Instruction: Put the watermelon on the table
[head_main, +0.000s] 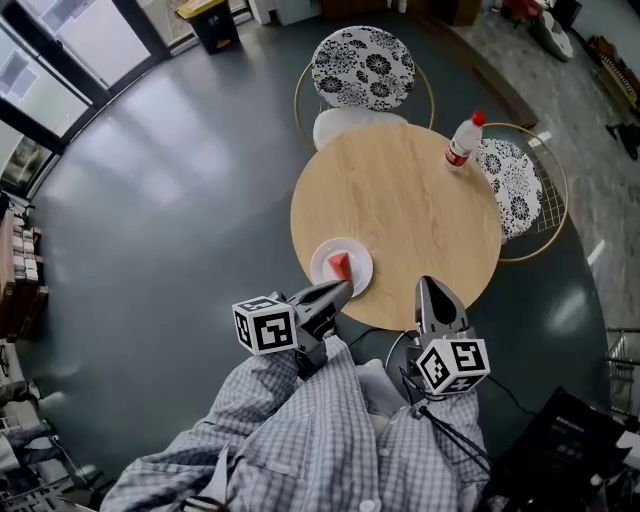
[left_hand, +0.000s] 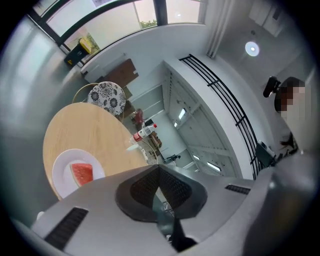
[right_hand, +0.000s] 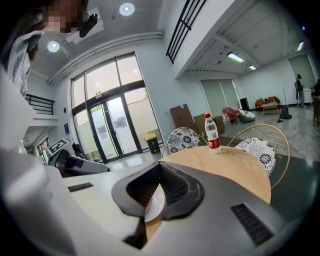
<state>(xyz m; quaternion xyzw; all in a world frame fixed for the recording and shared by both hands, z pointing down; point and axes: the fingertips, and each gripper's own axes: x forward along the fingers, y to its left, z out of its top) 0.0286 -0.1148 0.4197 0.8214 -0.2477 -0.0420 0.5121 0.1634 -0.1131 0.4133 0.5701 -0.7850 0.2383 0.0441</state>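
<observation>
Now one watermelon slice lies on one plate mid-frame; one bottle stands upper right; left gripper and right gripper are closed, empty.

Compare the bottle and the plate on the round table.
The bottle stands upright; the plate lies flat. The bottle is at the table's far edge beside a chair; the plate is at the near edge, close to the left gripper. The plate carries a watermelon slice; the bottle, red-capped, carries nothing. Both rest on the table; neither is gripped.
</observation>
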